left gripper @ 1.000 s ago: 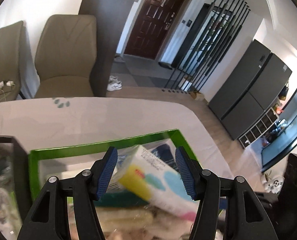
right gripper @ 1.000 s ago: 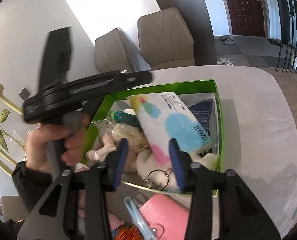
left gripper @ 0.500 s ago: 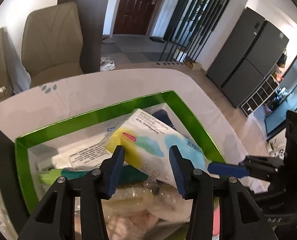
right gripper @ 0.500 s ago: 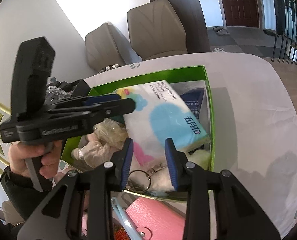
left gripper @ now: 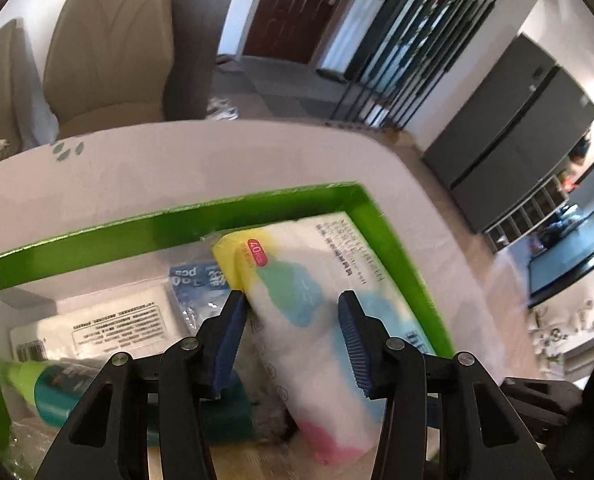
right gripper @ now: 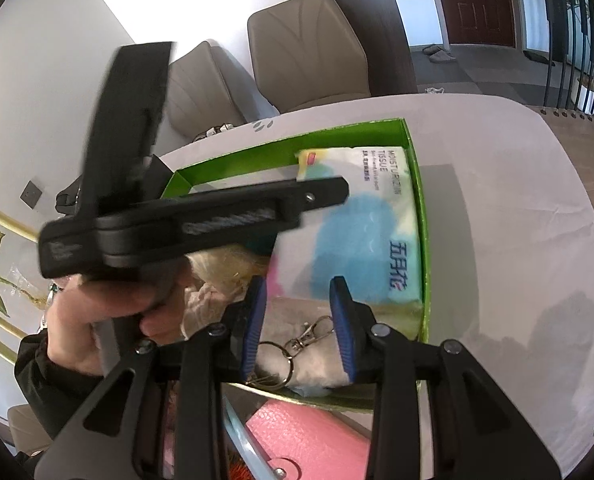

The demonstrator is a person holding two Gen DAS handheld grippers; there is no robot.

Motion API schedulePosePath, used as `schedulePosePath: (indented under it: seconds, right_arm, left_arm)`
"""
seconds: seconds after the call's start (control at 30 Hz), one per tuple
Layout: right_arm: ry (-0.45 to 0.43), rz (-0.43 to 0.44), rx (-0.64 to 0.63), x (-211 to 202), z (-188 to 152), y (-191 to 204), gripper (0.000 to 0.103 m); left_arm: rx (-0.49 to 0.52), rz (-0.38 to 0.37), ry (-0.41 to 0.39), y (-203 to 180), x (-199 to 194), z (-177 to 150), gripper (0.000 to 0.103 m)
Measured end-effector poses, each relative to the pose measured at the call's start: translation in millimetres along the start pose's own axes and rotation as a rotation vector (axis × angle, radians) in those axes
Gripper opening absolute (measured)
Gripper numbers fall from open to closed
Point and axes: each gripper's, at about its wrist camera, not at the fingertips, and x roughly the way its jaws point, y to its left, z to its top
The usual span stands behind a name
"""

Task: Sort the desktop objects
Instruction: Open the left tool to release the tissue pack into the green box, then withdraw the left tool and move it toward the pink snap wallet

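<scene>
A green box (left gripper: 97, 236) (right gripper: 425, 240) on the white table holds several items. A white tissue pack (left gripper: 321, 300) (right gripper: 361, 240) with yellow, blue and pink blobs lies tilted along its right side. My left gripper (left gripper: 293, 340) is open, its jaws either side of the pack, just above it. It also shows from the side in the right wrist view (right gripper: 321, 196). My right gripper (right gripper: 297, 324) is open and empty above the box's near end, over a metal key ring (right gripper: 293, 352) on a pale plush item.
The box also holds a teal and green bottle (left gripper: 57, 392), a white labelled packet (left gripper: 109, 320) and a blue packet (left gripper: 197, 284). A pink case (right gripper: 317, 440) lies in front of the box. Beige chairs (left gripper: 109, 52) stand behind the table.
The left gripper has come down and forward around the tissue pack, and its jaws have narrowed. The pack now lies further right along the box wall. The right gripper has hardly moved.
</scene>
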Motion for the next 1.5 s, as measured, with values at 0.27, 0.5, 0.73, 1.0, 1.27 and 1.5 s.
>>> schedulePosePath:
  seconds: [0.27, 0.5, 0.73, 1.0, 1.27, 1.5]
  right_arm:
    - [-0.077, -0.016, 0.043, -16.0, 2.9, -12.9, 0.033]
    - [-0.076, -0.032, 0.061, -5.7, 0.7, -21.2, 0.027]
    - [-0.032, -0.032, 0.055, 11.7, 2.4, -26.1, 0.014]
    - [-0.044, -0.023, 0.072, 3.4, 4.1, -26.8, 0.019]
    - [-0.181, 0.025, 0.046, -55.3, 6.2, -5.4, 0.021]
    - [-0.262, 0.058, 0.027, -97.5, 0.2, 1.7, 0.034]
  left_arm:
    - [-0.009, -0.027, -0.08, 0.2, -33.3, 2.4, 0.047]
    - [0.074, -0.006, -0.055, -15.7, -20.0, -1.5, 0.028]
    - [0.133, 0.079, 0.003, -30.0, 0.3, -9.4, 0.025]
    - [0.125, 0.09, -0.011, -38.0, -10.2, -4.8, 0.026]
    - [0.12, 0.069, -0.224, -43.4, -104.8, -12.9, 0.026]
    - [0.079, 0.058, -0.362, -36.2, -173.8, -40.9, 0.032]
